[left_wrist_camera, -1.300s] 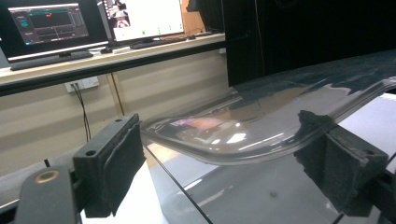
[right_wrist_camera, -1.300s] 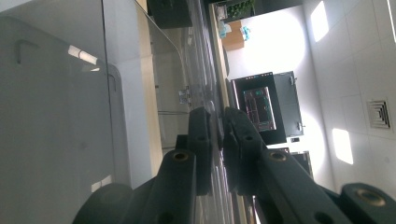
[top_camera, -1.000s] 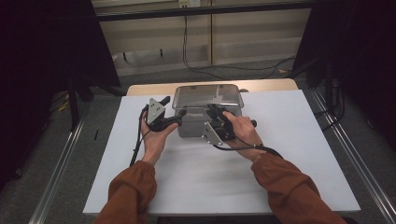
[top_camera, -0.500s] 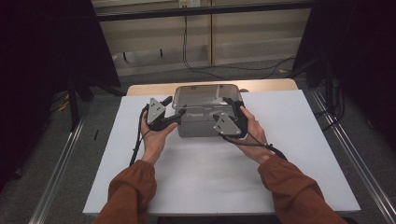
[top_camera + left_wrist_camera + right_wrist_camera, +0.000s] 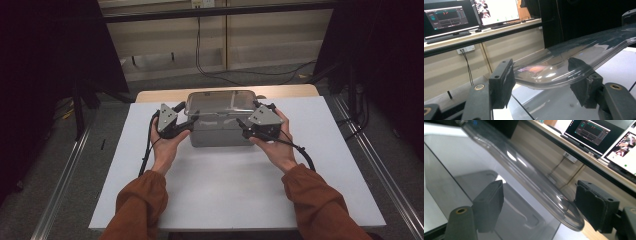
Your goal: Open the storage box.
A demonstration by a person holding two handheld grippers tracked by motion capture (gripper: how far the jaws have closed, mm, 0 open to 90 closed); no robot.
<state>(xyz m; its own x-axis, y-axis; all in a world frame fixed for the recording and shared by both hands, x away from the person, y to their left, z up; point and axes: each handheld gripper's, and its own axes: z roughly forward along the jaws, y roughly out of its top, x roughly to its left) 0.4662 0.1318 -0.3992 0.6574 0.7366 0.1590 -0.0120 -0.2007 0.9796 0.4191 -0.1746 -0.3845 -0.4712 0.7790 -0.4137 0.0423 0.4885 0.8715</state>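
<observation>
A grey plastic box (image 5: 220, 134) with a clear lid (image 5: 220, 102) stands at the far middle of the white table (image 5: 225, 200). My left gripper (image 5: 187, 122) is at the box's left end. Its jaws have just been closing, and the lid's curved rim (image 5: 579, 52) lies between them in the left gripper view (image 5: 544, 75); no firm press shows. My right gripper (image 5: 245, 127) is at the box's right end. Its jaws have just been opening and stand apart (image 5: 541, 197) on either side of the lid's rim (image 5: 506, 157), above the box wall (image 5: 446, 182).
Metal rails (image 5: 65, 185) run along both sides of the table. Cables (image 5: 210, 65) lie on the floor beyond it. Monitors (image 5: 451, 17) sit on a desk behind, and the right gripper view shows screens (image 5: 594, 132) too.
My right gripper slid from the middle of the box's front to its right end, and its jaws opened. The left hand stayed at the left end.
</observation>
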